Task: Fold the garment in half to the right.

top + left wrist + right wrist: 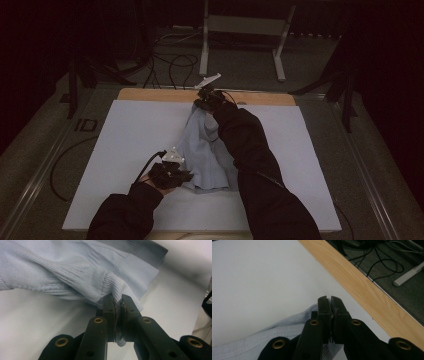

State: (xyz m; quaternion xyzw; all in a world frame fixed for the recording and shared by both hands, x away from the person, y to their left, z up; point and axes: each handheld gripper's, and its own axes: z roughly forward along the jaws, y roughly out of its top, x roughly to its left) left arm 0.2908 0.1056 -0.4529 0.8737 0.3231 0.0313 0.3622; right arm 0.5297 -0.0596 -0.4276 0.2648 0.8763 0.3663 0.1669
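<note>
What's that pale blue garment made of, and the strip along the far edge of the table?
The garment looks like a soft knit, perhaps cotton or a blend: fine ribbing and a stitched hem show where the left hand-held gripper pinches it, and it drapes in folds. The strip looks like light wood or wood-look laminate, with visible grain and a smooth matte finish.

No lettering to call here; no label, brand, number or sign can be read on anything.
</note>
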